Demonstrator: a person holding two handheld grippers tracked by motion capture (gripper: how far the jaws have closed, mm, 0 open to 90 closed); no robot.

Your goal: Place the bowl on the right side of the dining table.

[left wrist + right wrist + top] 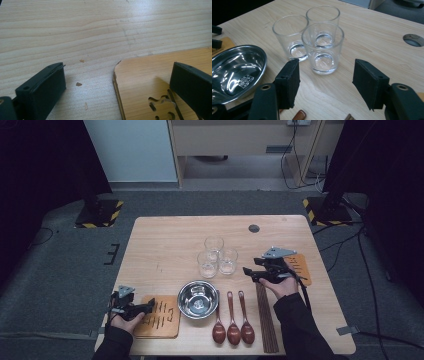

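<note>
Three empty clear glasses (216, 256) stand close together mid-table; in the right gripper view the nearest glass (323, 50) is just beyond my jaws, with a second glass (290, 37) to its left and a third (323, 17) behind. My right gripper (250, 272) (325, 77) is open, empty, and points at them. At the front left, my left gripper (149, 306) (120, 72) is open over the corner of a slotted wooden board (159, 317) (155, 80), one jaw over bare table and one over the board.
A steel bowl (198, 298) (234, 67) sits at front centre. Right of it lie three dark wooden spoons (233, 320) and a bundle of chopsticks (266, 320). A second wooden board (302, 267) lies by the right hand. The tabletop has a round hole (254, 228) (413, 40).
</note>
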